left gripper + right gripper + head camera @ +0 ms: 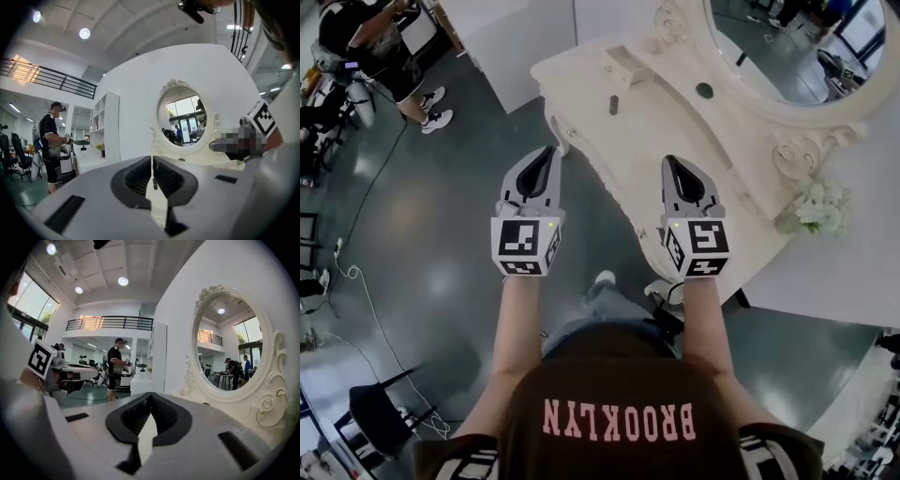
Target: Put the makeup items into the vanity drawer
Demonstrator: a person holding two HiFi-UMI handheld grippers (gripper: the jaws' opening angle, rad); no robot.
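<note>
A cream vanity (675,141) with an oval mirror (787,47) stands ahead of me. On its top lie a small dark upright tube (614,104) and a round green item (704,90). My left gripper (549,150) is shut and empty, over the floor just short of the vanity's left corner. My right gripper (668,159) is also shut and empty, above the vanity's front edge. In the left gripper view the shut gripper (152,157) points at the mirror (185,119), with the dark tube (154,183) beyond the tips. The right gripper (150,393) points along the vanity beside the mirror (229,348).
A cream box (628,66) sits at the vanity's back left and white flowers (820,208) at its right end. A person (389,56) stands on the grey floor at the far left, beside chairs and cables. White walls flank the vanity.
</note>
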